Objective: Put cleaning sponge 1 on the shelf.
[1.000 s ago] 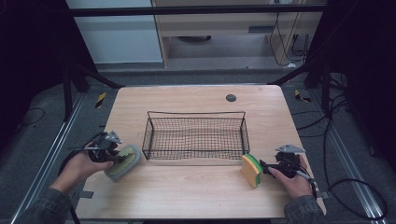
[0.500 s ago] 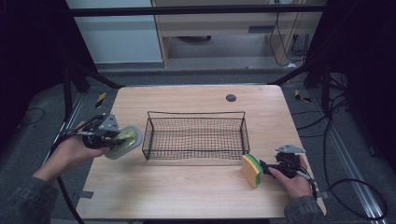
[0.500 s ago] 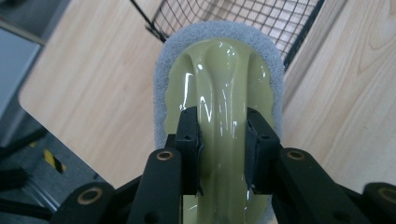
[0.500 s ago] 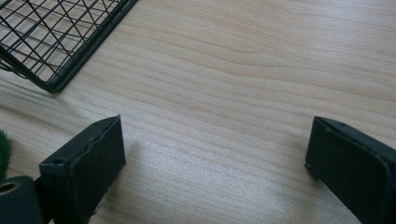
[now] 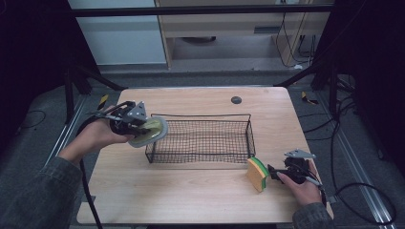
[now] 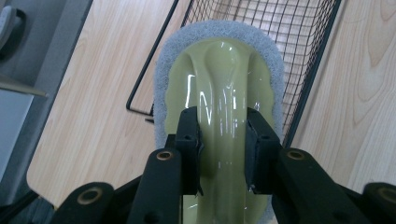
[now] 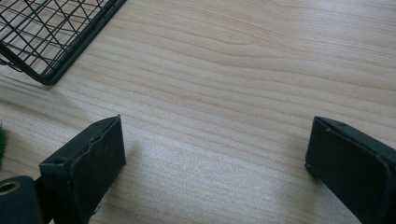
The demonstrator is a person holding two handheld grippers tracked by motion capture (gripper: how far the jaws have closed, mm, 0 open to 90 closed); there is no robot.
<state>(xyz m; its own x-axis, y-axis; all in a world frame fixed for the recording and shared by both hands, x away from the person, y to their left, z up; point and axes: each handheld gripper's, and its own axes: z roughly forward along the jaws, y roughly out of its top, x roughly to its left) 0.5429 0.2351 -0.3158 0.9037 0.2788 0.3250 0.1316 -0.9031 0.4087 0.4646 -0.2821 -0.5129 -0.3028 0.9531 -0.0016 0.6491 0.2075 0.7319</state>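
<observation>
Aloft, my left gripper [image 6: 223,140] clamps the glossy olive ridge handle of a grey-padded oval scrubber [image 6: 219,88], light and probably slick, over the black wire basket's [image 5: 205,138] left rim; my right gripper [image 7: 215,158] gapes empty.

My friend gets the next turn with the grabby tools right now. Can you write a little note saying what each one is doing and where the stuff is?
Left tool: shut on the green scrubber by its handle ridge, held up over the wire basket's left edge.
Right tool: open, holding nothing, low over the table.
Yellow-green sponge: on the table beside the right tool.
Done: scrubber picked up.
Probably left: scrubber into the basket, then the sponge.
</observation>
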